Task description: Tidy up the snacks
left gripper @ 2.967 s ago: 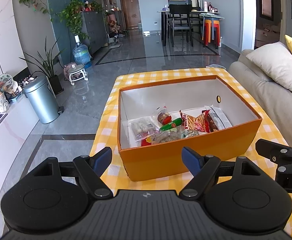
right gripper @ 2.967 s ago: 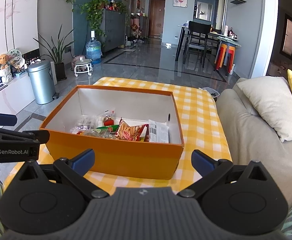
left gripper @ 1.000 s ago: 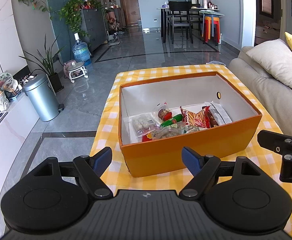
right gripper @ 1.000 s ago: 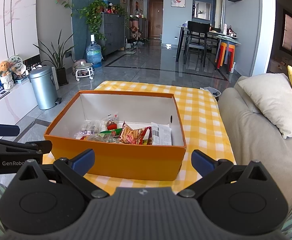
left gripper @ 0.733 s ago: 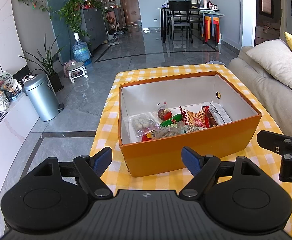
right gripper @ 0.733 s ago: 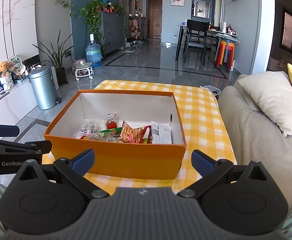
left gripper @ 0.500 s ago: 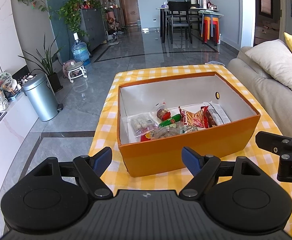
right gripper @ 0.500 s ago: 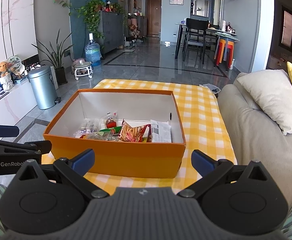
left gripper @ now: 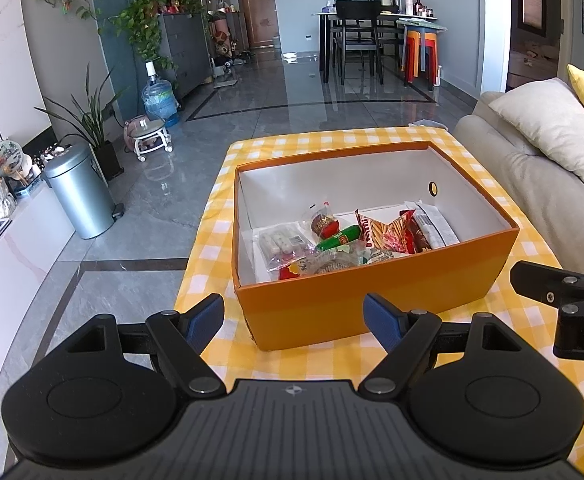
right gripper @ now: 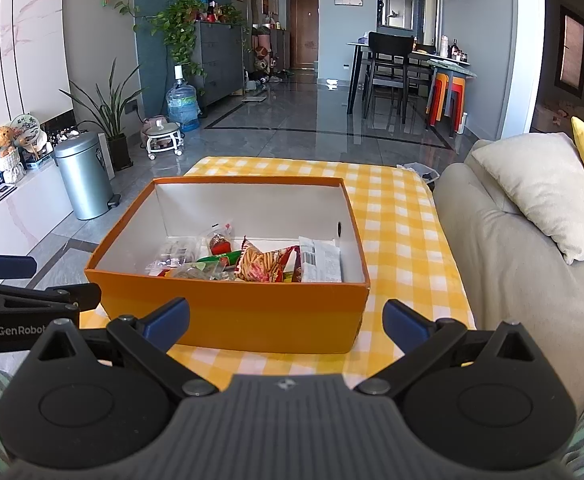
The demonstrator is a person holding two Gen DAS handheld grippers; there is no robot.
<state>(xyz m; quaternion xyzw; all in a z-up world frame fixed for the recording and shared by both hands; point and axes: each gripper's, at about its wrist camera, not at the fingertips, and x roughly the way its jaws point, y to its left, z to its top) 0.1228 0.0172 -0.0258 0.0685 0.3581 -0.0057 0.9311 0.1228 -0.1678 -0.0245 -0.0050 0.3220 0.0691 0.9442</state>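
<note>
An orange box [left gripper: 371, 292] with white inner walls stands on the yellow checked tablecloth [left gripper: 212, 232]; it also shows in the right wrist view [right gripper: 232, 316]. Several snack packets lie in its near half: a clear packet [left gripper: 282, 242], a green stick [left gripper: 337, 238], a red-orange chips bag [left gripper: 385, 232] and a white packet [right gripper: 319, 260]. My left gripper [left gripper: 293, 322] is open and empty, held back from the box's near wall. My right gripper [right gripper: 286, 322] is open and empty, also short of the box.
A beige sofa [right gripper: 503, 240] with a cream cushion [right gripper: 547, 188] runs along the table's right side. A silver bin [left gripper: 80, 192] stands on the floor at the left. The tablecloth beyond the box [right gripper: 387, 184] is bare.
Both grippers have drawn back and risen slightly, so the box sits a little farther away in both views. The snacks have not moved.
</note>
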